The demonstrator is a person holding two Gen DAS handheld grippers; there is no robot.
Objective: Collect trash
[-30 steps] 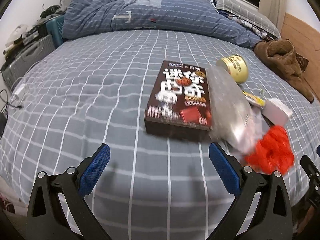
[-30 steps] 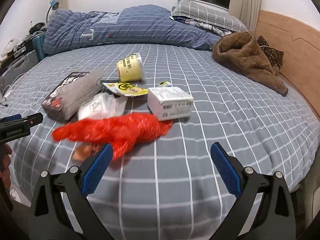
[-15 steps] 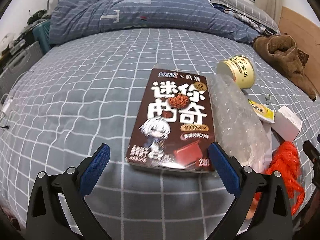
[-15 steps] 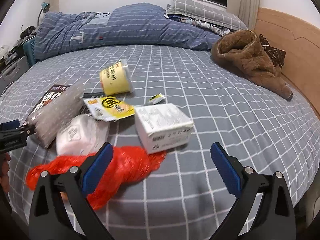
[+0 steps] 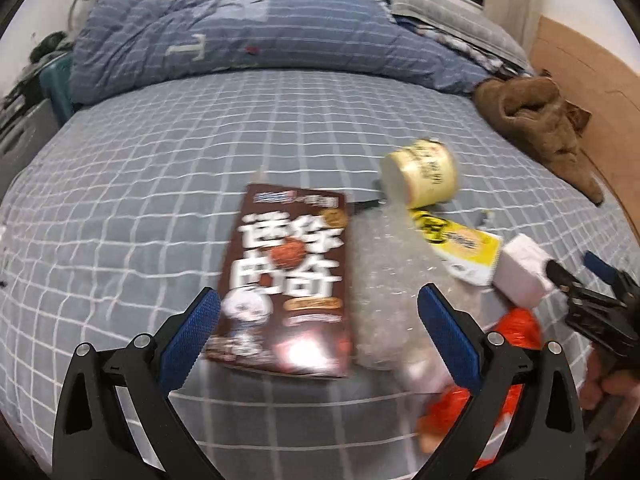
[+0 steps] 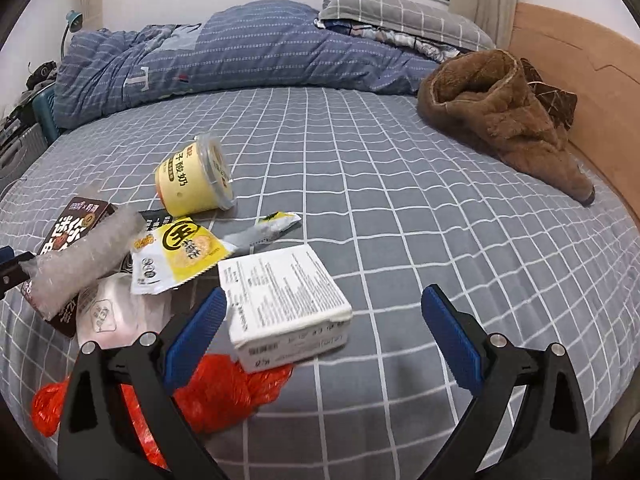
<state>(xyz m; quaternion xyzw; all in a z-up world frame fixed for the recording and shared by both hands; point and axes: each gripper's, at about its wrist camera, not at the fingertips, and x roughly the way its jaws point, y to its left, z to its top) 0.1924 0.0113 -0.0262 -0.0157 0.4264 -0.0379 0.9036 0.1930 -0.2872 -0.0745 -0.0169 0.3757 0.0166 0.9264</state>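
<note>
1. Left gripper [image 5: 318, 322] – jaws spread wide, nothing pinched. The brown snack box [image 5: 286, 280] sits between the two blue pads in the left wrist view, and I can't tell if either pad actually touches it. The frame's pretty motion-blurred.
2. Right gripper [image 6: 324, 328] – also wide open, holding nothing. The white carton [image 6: 284, 300] lies between its fingers, closer to the left pad; contact isn't clear.
3. All the trash is bunched together on the grey checked bed sheet [image 6: 400, 200], toward the near-left side of the bed in the right wrist view.
4. Count, one of each as far as I can see: one brown snack box, one white carton, one yellow yogurt cup [image 6: 194, 178] tipped on its side, one yellow snack wrapper [image 6: 180, 254], one small torn sachet [image 6: 266, 230], one roll of bubble wrap [image 6: 80, 258] lying over the snack box, one pale pouch [image 6: 116, 312], and one crumpled red plastic bag [image 6: 216, 392] partly under the carton.
5. Off to the side – one brown fleece garment [image 6: 508, 116] by the wooden headboard [image 6: 580, 76], well apart from the trash, and one blue striped duvet [image 6: 224, 56] heaped at the far edge.
</note>
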